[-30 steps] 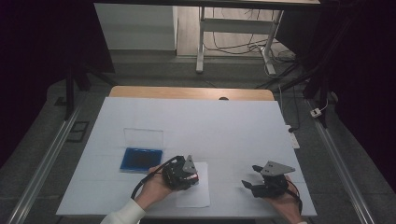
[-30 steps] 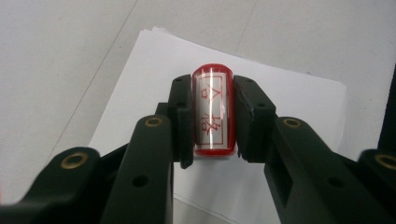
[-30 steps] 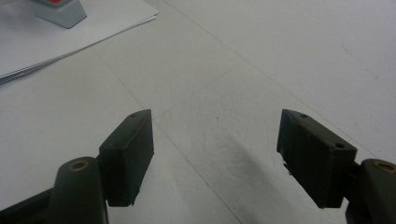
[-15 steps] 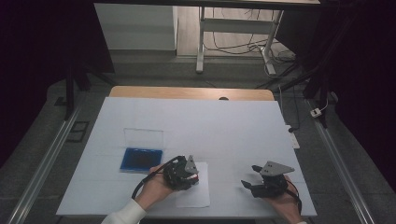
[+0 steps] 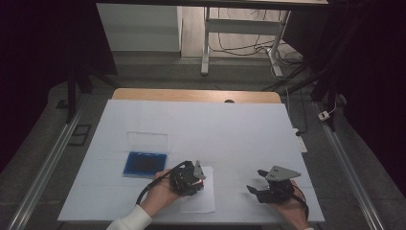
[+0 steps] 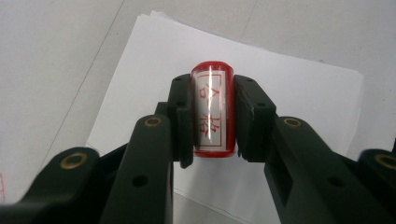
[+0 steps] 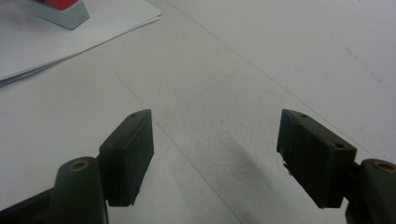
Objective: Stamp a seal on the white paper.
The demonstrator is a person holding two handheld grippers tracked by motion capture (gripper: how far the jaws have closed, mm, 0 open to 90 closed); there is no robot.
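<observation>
Meanwhile, a red stamp (image 6: 213, 115) is clamped by the left hand-held gripper (image 6: 213, 119) over the paper (image 5: 198, 199), hardly shifted since before; the right hand-held gripper (image 7: 215, 156) is held agape.

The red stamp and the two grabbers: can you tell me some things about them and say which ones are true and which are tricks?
1. The left gripper is squeezing a red stamp. True.
2. The right gripper is holding something too. False: its jaws stand wide apart with nothing between them.
3. The stamp is over a white sheet of paper. True.
4. The blue ink pad case has its lid closed. False: the clear lid stands open behind the pad.
</observation>
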